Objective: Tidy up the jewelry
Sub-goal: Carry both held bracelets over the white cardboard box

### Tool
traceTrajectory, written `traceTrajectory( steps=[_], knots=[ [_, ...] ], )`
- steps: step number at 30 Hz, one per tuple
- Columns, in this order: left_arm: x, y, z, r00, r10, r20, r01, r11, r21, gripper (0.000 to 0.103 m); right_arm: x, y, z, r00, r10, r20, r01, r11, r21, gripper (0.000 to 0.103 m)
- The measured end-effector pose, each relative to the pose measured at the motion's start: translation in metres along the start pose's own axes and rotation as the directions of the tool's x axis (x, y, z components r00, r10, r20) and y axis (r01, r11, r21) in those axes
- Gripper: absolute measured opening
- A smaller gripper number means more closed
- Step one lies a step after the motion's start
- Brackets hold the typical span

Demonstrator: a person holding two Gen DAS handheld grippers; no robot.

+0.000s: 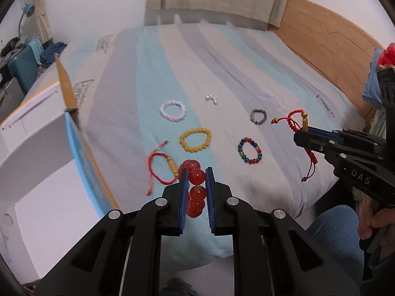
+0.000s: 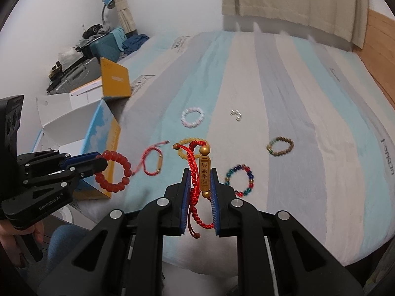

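Note:
My left gripper (image 1: 196, 172) is shut on a red bead bracelet (image 1: 196, 187), held above the bed's near edge; it also shows in the right wrist view (image 2: 114, 171). My right gripper (image 2: 200, 172) is shut on a red cord bracelet with a gold bar (image 2: 205, 172), seen in the left wrist view (image 1: 296, 123) too. On the striped bedspread (image 1: 222, 74) lie a pink bead bracelet (image 1: 172, 110), a yellow bead bracelet (image 1: 195, 139), a multicolour bead bracelet (image 1: 249, 151), a brown bead bracelet (image 1: 258, 116), a red cord bracelet (image 1: 160, 169) and small pearl earrings (image 1: 211, 99).
An open white cardboard box with blue and yellow sides (image 1: 37, 148) stands left of the bed, also in the right wrist view (image 2: 81, 128). A wooden headboard (image 1: 328, 39) is at the right. Suitcases and clutter (image 2: 81, 59) sit by the far wall.

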State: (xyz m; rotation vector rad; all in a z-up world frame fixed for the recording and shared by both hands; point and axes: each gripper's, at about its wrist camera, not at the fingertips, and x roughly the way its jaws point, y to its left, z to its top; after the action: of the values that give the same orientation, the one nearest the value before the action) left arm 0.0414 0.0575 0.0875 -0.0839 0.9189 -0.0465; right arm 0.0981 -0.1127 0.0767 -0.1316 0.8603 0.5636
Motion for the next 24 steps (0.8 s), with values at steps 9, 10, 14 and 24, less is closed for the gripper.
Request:
traceTrajectory(
  steps=[9, 10, 14, 24],
  knots=[
    [-0.044, 0.036, 0.008, 0.998, 0.047, 0.046, -0.045, 0.998, -0.045, 0.013, -0.010, 0.044, 0.028, 0.999, 0.042, 0.033, -0.040, 0.998, -0.054, 0.014],
    [-0.049, 0.043, 0.009, 0.997, 0.056, 0.051, -0.053, 0.997, -0.054, 0.013, -0.011, 0.051, 0.031, 0.998, 0.048, 0.035, -0.046, 0.997, -0.063, 0.014],
    [-0.067, 0.065, 0.007, 0.995, 0.078, 0.063, -0.073, 0.994, -0.083, 0.013, -0.009, 0.080, 0.043, 0.996, 0.077, 0.041, -0.073, 0.993, -0.096, 0.014],
    [-0.105, 0.137, -0.011, 0.985, 0.159, 0.070, -0.145, 0.973, -0.180, 0.013, 0.006, 0.170, 0.061, 0.986, 0.164, 0.021, -0.157, 0.968, -0.198, 0.014]
  ],
)
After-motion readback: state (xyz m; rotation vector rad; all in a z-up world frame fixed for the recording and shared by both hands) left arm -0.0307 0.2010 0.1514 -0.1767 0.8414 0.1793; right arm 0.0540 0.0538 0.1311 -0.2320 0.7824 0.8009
